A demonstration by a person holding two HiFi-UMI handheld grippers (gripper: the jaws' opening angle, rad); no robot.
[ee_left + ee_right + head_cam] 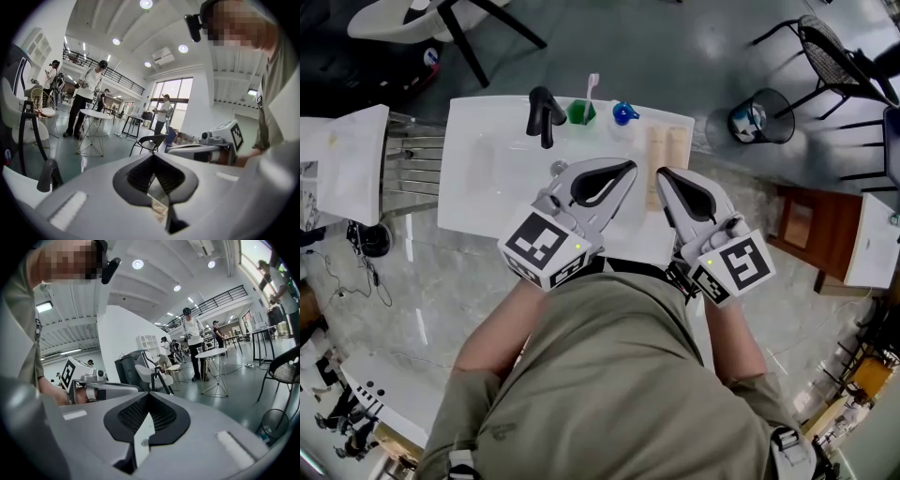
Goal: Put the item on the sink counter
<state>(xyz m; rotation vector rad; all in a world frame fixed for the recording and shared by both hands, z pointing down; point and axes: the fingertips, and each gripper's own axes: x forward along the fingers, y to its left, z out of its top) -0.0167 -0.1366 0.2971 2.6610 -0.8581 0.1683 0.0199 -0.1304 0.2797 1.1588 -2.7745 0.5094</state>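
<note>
Sink counter (487,202), seen from above in the head view: a glossy white rectangular slab with a shallow basin and a black curved faucet (544,114) at its far edge. Beside the faucet stand a translucent green cup (580,113) holding a pink toothbrush (592,86) and a small blue cup (624,113). To their right, two long pale beige pieces (667,150) lie flat side by side. All of these rest on the counter; which one is the task's item cannot be told, and neither claw carries anything. The left gripper (631,167) and right gripper (660,172) are smooth grey plastic shells with black ribbed pads, each bearing a black-and-white marker cube, and they hover over the counter's near edge. Only the head view shows the counter top, the polished stone floor and a black wire waste basket (762,116). The gripper views instead look level across a bright hall with standing people, round white tables on wire legs and a railed balcony. The left gripper view shows its jaws clenched together at the tips with nothing between them, and a sliver of beige through the slit below. The right gripper view likewise shows jaws pressed tip to tip, empty
</note>
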